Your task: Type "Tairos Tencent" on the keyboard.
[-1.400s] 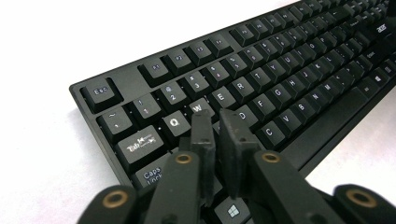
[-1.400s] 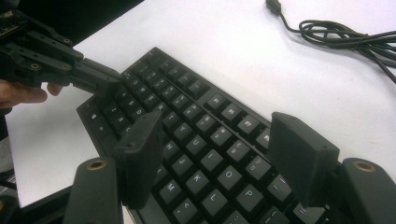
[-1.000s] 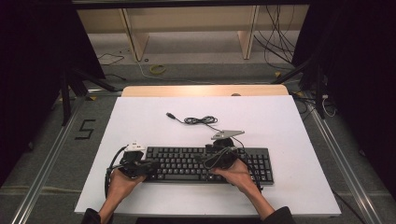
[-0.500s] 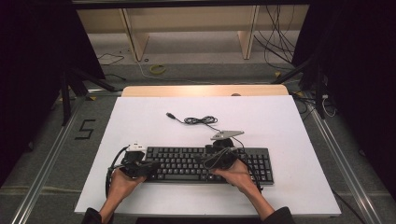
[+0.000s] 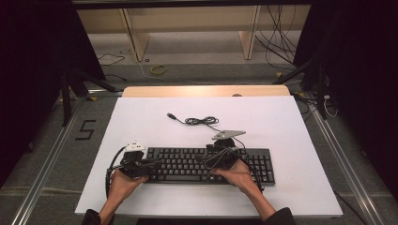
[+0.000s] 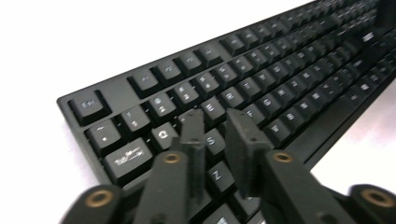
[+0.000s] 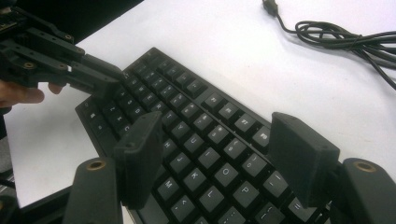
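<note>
A white rectangular tabletop (image 5: 291, 140) carries everything, with a strip of pale wood (image 5: 206, 91) along its far edge. Lying flat near the table's near edge, long side running left to right, is a black full-size computer keyboard with white-lettered keys (image 5: 187, 165); its thin black cable, partly coiled with a plug at the free end (image 5: 199, 121), trails across the white surface beyond it.

The person's forearms come in from the near edge and angle inward, both in dark sleeves. The left hand (image 5: 123, 182) holds the left gripper (image 5: 151, 162) low and nearly level over the keyboard's left end, pointing along the key rows. In the left gripper view, that gripper (image 6: 215, 122) has its two black jaws a narrow gap apart, having just been opening from closed; the tips hover right above the letter keys near the S and E, with nothing between them, and whether they touch a key I cannot tell.

The right hand (image 5: 239, 174) rests at the keyboard's right-hand half, holding the right gripper (image 5: 211, 161), which points left and carries a grey three-cornered plate (image 5: 228, 134) on top. In the right gripper view, this gripper (image 7: 215, 140) stands wide apart and empty above the right-side letter keys, with the left gripper farther off at the upper left.
</note>
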A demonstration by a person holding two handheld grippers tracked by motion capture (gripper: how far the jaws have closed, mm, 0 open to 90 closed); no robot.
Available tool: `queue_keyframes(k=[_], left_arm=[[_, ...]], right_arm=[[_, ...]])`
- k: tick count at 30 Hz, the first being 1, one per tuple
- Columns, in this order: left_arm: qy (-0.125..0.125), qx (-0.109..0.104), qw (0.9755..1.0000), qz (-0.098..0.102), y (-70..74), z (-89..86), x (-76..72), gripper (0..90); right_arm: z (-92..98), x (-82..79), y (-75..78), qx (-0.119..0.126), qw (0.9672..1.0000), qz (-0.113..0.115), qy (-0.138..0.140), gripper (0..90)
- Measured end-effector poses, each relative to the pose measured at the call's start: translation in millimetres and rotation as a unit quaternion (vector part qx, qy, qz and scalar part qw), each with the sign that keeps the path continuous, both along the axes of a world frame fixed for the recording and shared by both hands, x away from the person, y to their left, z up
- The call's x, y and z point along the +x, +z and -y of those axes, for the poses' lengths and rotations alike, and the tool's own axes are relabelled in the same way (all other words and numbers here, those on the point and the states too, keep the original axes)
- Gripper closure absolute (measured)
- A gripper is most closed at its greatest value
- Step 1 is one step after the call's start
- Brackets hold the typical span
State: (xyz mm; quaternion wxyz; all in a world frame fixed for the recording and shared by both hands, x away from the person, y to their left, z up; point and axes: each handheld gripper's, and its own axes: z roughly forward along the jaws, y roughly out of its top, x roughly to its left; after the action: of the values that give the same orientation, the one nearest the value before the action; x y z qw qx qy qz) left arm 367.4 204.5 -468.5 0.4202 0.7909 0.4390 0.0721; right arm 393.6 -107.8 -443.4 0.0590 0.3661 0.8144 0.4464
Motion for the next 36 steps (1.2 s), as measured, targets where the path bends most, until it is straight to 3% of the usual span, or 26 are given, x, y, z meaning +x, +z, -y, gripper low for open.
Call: queue_keyframes(k=[7,14,24,36], left_arm=[[0.004,-0.020,0.9997,0.011,2.3,-0.8,0.3,55.0],[0.012,-0.043,0.9988,0.019,4.4,-0.8,-0.2,43.0],[0.009,-0.054,0.9983,0.020,4.8,0.4,-1.0,36.8],[0.008,-0.065,0.9974,0.030,8.2,-0.9,-3.6,34.1]], right_arm=[[-2.0,1.7,1.0,0.001,1.0000,0.003,0.001,37.7],[-3.4,3.0,0.3,-0.002,1.0000,0.005,0.004,40.0],[-8.5,3.9,-1.0,-0.005,0.9999,0.002,0.014,48.0],[-16.5,4.9,-5.3,-0.026,0.9995,-0.006,0.020,71.4]])
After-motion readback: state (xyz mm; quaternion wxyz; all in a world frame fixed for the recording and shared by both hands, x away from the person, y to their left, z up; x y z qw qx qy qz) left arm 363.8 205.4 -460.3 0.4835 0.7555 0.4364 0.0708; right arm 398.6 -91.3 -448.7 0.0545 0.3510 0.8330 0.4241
